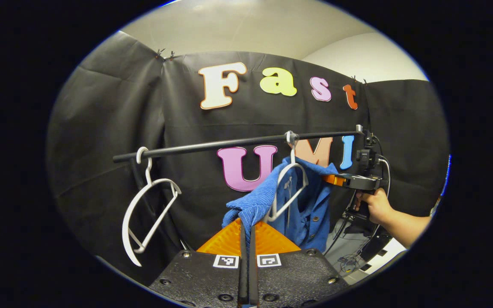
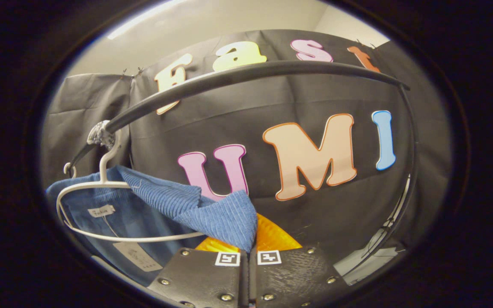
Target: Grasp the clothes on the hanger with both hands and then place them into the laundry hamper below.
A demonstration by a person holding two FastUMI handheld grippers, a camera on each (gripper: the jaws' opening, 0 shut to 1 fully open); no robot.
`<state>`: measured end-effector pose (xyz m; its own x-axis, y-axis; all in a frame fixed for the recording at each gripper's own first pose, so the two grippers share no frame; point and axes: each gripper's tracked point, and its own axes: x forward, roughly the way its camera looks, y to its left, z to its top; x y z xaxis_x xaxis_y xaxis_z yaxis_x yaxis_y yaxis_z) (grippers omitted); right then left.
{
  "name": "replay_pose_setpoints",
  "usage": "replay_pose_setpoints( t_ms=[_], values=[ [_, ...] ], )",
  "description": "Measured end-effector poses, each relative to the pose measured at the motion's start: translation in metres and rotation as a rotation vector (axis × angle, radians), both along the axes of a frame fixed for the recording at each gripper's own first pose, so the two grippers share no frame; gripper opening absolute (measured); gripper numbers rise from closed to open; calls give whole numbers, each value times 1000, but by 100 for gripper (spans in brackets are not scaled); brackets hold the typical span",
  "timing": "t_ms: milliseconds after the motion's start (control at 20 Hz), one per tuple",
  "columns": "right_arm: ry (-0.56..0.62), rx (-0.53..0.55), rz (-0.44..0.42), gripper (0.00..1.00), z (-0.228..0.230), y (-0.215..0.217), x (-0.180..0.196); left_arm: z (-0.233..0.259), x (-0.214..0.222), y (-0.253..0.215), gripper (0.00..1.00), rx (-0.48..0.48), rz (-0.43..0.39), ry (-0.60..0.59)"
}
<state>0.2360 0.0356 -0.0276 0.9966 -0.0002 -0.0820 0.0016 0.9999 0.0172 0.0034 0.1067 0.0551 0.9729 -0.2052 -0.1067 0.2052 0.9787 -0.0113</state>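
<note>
Black cloth wall behind our rail [image 1: 238,143], spare white hanger [image 1: 146,214] far left, both our grippers [image 1: 246,226] [image 2: 248,246] clamped on the blue shirt [image 1: 310,205], neck label [image 2: 103,211] seen from the right gripper view.

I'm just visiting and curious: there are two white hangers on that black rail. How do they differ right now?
The right-hand hanger carries a blue garment; the left-hand hanger is bare. The loaded one hangs near the rail's right end, the bare one near its left end, swung askew. The tongs grip cloth by the loaded hanger; nothing touches the bare one. Both are white and hooked over the same rail.
</note>
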Motion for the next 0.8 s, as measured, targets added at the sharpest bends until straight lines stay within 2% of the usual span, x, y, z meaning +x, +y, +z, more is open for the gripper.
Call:
replay_pose_setpoints(
  t_ms=[150, 200, 350, 400, 450, 500, 550, 600, 800],
  values=[
    [3, -15, -5, 1, -2, -4, 16, -2, 22, 15, 3, 11, 4, 16],
    [6, -24, -15, 1, -4, -7, 20, -4, 30, 17, 0, 20, 5, 18],
    [-11, -18, -47, 4, -4, -15, 37, -5, 56, 21, 1, 31, 7, 4],
    [-21, -15, -59, 1, -3, -18, 41, -4, 65, 18, 1, 33, -3, -3],
    [-30, -7, -67, 4, -1, -20, 47, -4, 73, 17, 1, 30, -9, -7],
    [-33, 7, -75, 1, 0, -20, 53, -4, 81, 16, 3, 25, -15, -8],
    [-42, 17, -85, 4, 2, -22, 58, -5, 89, 14, 1, 16, -25, -7],
    [-51, 28, -93, 0, 3, -22, 63, -4, 96, 11, 1, 8, -38, -8],
    [-89, 65, -143, 1, 9, -30, 80, -6, 120, 1, 3, -15, -68, -20]
  ],
)
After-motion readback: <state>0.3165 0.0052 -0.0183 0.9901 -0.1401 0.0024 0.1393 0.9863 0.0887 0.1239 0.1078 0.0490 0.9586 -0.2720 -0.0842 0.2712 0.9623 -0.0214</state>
